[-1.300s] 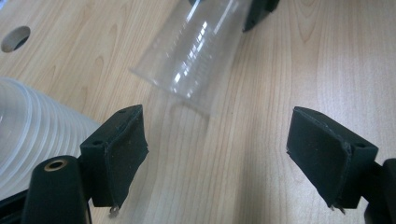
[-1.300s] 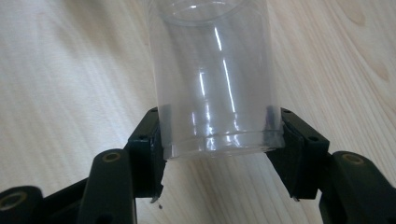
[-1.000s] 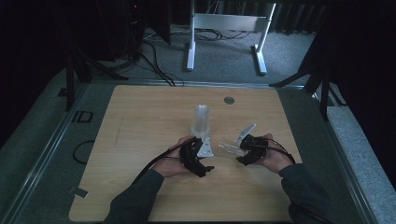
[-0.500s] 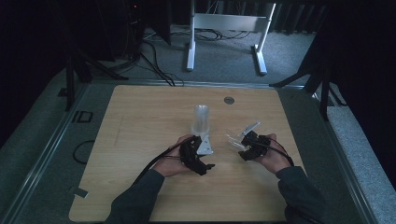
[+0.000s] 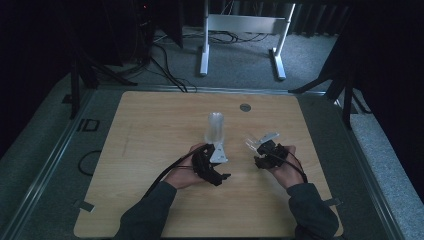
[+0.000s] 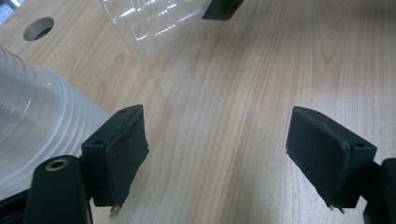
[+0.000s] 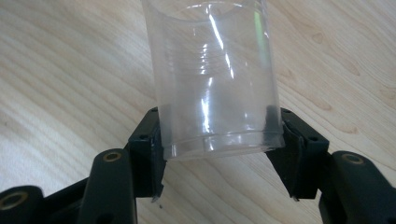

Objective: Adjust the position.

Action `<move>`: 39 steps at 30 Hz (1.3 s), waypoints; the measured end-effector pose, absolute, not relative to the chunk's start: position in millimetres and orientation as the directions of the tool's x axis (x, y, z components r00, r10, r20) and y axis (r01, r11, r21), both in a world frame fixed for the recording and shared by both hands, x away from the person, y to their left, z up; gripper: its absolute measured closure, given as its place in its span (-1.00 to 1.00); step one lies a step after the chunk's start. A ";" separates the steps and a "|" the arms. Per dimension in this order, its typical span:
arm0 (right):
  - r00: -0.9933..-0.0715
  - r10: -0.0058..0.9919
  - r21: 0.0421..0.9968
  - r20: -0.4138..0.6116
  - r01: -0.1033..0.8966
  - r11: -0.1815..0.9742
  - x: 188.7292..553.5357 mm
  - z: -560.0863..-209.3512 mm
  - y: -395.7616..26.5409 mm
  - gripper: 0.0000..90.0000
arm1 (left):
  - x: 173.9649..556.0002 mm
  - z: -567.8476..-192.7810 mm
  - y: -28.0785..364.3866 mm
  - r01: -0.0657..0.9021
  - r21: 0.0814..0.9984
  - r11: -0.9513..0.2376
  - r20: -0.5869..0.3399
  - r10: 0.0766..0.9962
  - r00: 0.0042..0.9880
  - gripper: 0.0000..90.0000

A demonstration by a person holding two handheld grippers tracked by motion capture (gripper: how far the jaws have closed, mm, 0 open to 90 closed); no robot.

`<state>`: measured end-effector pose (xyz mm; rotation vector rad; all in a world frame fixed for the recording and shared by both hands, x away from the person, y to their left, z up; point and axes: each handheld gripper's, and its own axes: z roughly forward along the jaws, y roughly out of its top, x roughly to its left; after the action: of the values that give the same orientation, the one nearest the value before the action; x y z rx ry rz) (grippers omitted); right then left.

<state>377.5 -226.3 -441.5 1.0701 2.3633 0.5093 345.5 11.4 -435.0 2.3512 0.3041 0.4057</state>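
Note:
A tall stack of clear plastic cups [image 5: 215, 127] stands mid-table on the wooden table [image 5: 150, 130]. My left gripper [image 5: 220, 149] sits just in front of the stack's base. In the left gripper view the left gripper [image 6: 224, 140] is open over bare wood, and the stack [image 6: 32, 126] lies outside its left jaw. My right gripper [image 5: 258, 149] is to the right, shut on a single clear cup [image 5: 253, 143]. In the right gripper view the right gripper [image 7: 219, 140] has its pads pressed on both sides of that cup [image 7: 215, 70] near its rim. The single cup [image 6: 149, 18] also appears ahead of the left gripper.
A round hole [image 5: 245, 107] is set in the table's far side. Beyond the table a white metal stand [image 5: 240, 25] and dark cables [image 5: 165, 55] lie on the grey floor. Bare wood stretches left of the stack and along the near edge.

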 end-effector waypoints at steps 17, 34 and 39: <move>-0.388 0.897 0.688 -0.210 0.593 0.418 373.7 -454.7 -235.2 -0.06 | 348.2 -433.1 13.3 0.124 0.721 -0.681 0.178 0.355 0.918 -0.56; -0.318 0.929 0.799 -0.187 0.501 0.332 362.8 -464.5 -230.4 -0.06 | 350.3 -429.6 18.8 0.140 0.741 -0.656 0.165 0.380 0.910 -0.53; -0.304 0.933 0.823 -0.195 0.466 0.324 359.1 -465.4 -230.5 -0.06 | 350.9 -429.5 18.9 0.148 0.752 -0.642 0.161 0.397 0.904 -0.53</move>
<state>359.1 -230.5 -465.4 1.2330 1.9048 0.8663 350.9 18.9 -429.5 2.2630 0.3869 0.3998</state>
